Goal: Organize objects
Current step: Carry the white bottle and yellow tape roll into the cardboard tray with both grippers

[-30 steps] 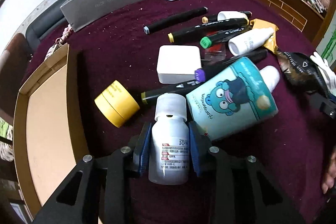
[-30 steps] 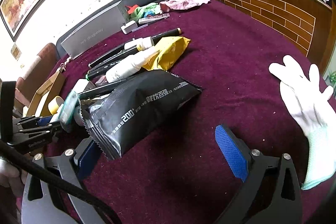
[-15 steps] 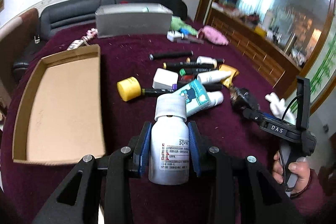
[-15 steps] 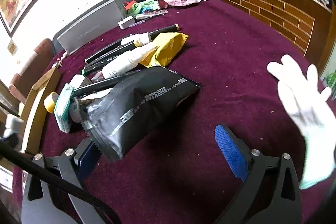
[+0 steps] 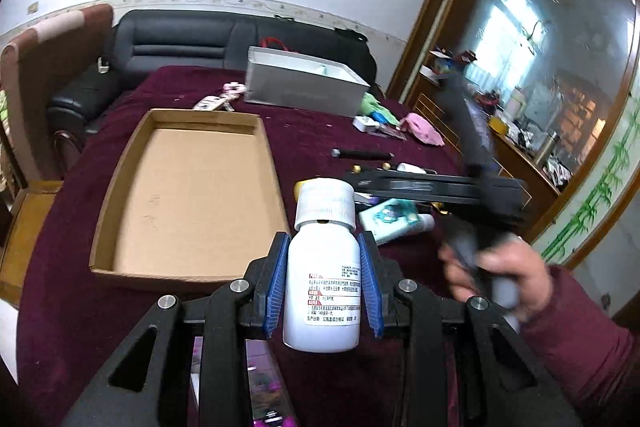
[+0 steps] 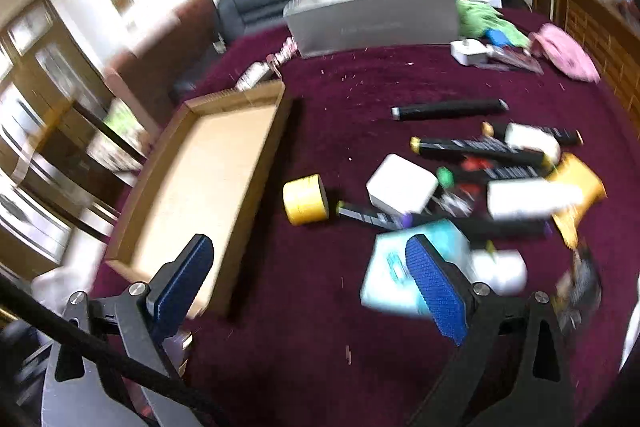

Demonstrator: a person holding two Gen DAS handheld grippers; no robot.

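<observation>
My left gripper [image 5: 323, 279] is shut on a white medicine bottle [image 5: 323, 283] with a ribbed white cap, held above the table just right of the near corner of an open cardboard tray [image 5: 192, 195]. My right gripper [image 6: 308, 287] is open and empty, above the maroon cloth between the tray [image 6: 200, 187] and the clutter. It shows blurred in the left wrist view [image 5: 440, 187]. The clutter holds a teal carton [image 6: 404, 267], a yellow tape roll [image 6: 306, 199], a white square box [image 6: 402, 183], black markers [image 6: 448, 109] and a white tube [image 6: 528, 197].
A grey box [image 6: 376, 15] stands at the table's far side before a black sofa [image 5: 192, 43]. A white charger [image 6: 468, 51], green cloth [image 6: 484, 19] and pink cloth [image 6: 564, 51] lie far right. A yellow pouch [image 6: 580, 191] and a black pouch [image 6: 580, 291] lie at the right.
My left gripper has lifted the bottle and drawn back toward the tray's near corner. My right gripper has swung left, away from the black pouch, still open.
</observation>
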